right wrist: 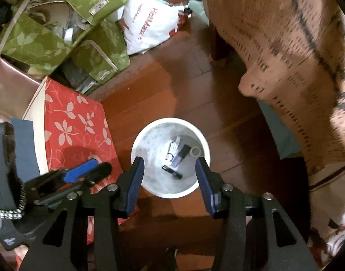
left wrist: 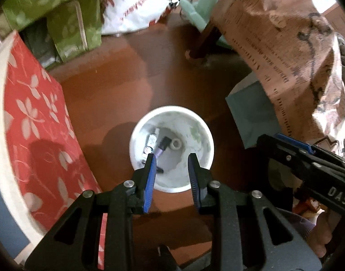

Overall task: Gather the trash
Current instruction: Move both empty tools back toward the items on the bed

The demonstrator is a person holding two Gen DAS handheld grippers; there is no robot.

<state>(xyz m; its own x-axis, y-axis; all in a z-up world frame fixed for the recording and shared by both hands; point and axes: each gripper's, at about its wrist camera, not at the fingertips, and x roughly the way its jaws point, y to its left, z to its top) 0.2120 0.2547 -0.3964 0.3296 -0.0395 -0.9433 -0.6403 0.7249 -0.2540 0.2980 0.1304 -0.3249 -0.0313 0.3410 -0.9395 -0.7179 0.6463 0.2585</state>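
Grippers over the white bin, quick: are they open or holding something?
Left gripper: open, holding nothing, over the white bin.
Right gripper: open, holding nothing, over the same bin.

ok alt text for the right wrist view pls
Looking down past the open right gripper into a white bin on a brown wood floor, with a few small items at its bottom. A red floral box and green leaf-print bags lie left; the left gripper shows lower left.
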